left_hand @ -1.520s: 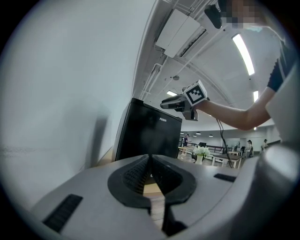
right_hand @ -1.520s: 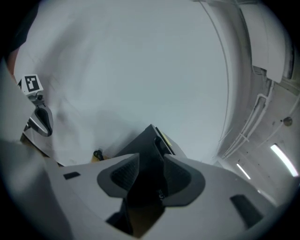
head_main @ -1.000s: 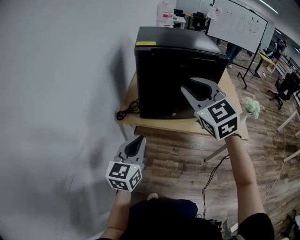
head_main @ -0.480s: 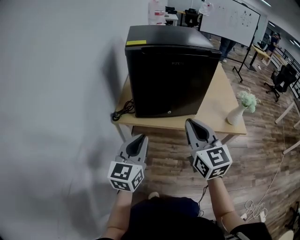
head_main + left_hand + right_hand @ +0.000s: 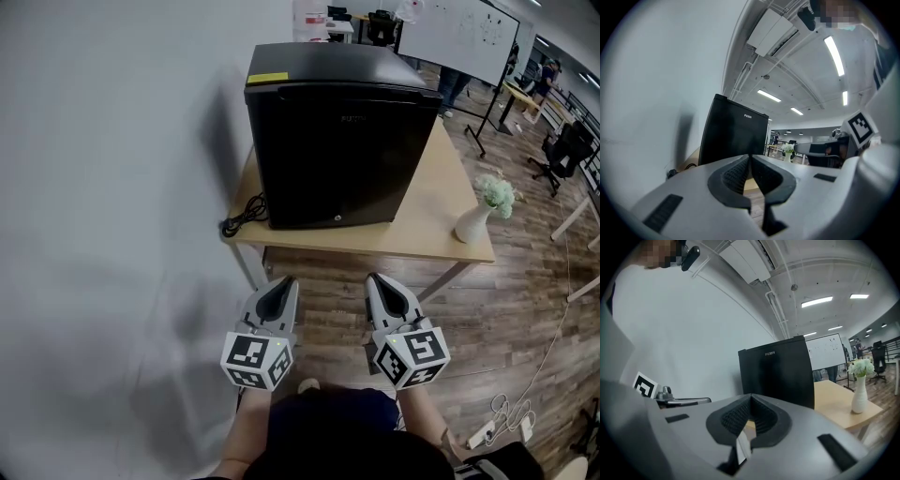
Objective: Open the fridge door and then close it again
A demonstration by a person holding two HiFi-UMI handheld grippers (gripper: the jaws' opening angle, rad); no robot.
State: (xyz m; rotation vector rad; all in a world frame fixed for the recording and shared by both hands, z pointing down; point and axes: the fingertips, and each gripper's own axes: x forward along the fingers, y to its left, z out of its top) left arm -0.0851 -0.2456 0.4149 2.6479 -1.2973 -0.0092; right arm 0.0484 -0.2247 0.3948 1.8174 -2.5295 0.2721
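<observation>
Holding the clenched, empty left claw (image 5: 287, 281) beside the equally clenched right claw (image 5: 373, 278) at bottom centre, you stand clear of the shut fridge (image 5: 337, 141) on its bench (image 5: 431, 220), apparently resting.

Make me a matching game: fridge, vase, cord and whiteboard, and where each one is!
Things
1 boxy black mini fridge
2 slim white vase of pale flowers
3 coiled black power cord
4 big whiteboard on a stand

Places
A left edge of the light wooden table
B behind the table
C on the table, door shut
D table's right front corner

Pairs: 1-C, 2-D, 3-A, 4-B
</observation>
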